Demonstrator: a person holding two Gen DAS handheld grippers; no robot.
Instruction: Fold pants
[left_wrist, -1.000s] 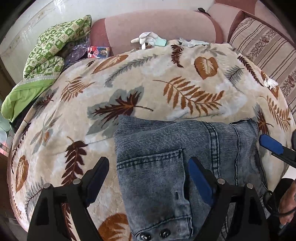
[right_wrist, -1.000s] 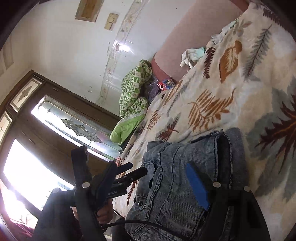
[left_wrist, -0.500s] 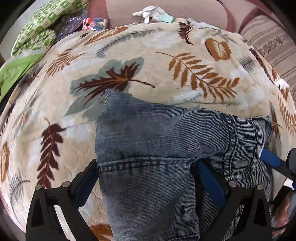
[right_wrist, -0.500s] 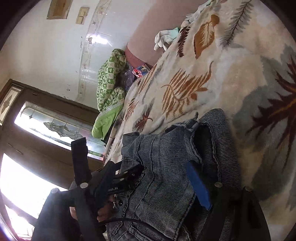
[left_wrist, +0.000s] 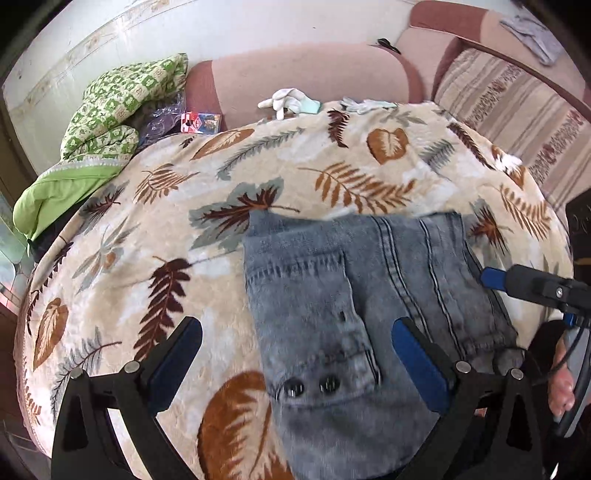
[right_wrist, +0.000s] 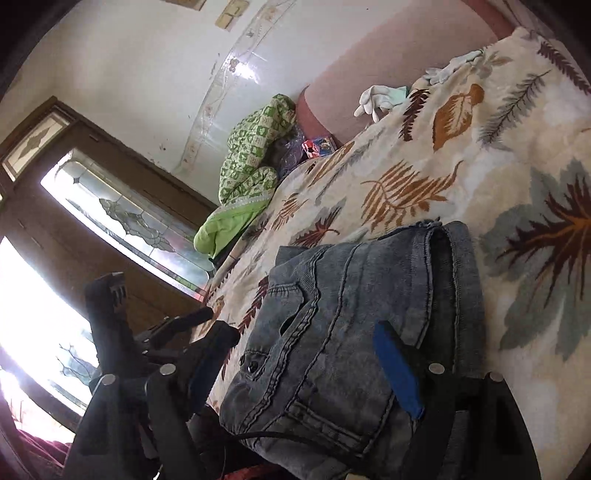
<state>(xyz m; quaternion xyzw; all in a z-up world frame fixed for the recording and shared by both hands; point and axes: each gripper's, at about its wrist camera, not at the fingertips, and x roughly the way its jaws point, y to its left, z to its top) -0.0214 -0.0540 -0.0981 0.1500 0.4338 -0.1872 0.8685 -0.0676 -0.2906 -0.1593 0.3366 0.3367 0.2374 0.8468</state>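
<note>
The folded jeans (left_wrist: 354, 314) are laid as a compact bundle near the front edge of a leaf-patterned blanket (left_wrist: 229, 177), with a back pocket and two dark rivets turned up. In the left wrist view the bundle is seen from above, and its flat top and the stitched seams are shown; in the right wrist view (right_wrist: 354, 325) it is seen from low at the side, so the stacked layers and the rolled far edge are visible, which the other view does not give. Only in the right wrist view a window with patterned glass (right_wrist: 122, 221) is seen. A green quilt (left_wrist: 122, 107), white gloves (left_wrist: 286, 101) and a striped cushion (left_wrist: 517, 99) are found at the far side. The left gripper (left_wrist: 295, 354) is held steeply downward over the jeans, its jaws spread wide, with the denim below them but not pinched. The right gripper (right_wrist: 306, 354) is pointed more shallowly along the bundle; its jaws are also apart, one blue pad over the cloth, and nothing is gripped. Part of a hand (left_wrist: 561, 384) is seen at the right border.
</note>
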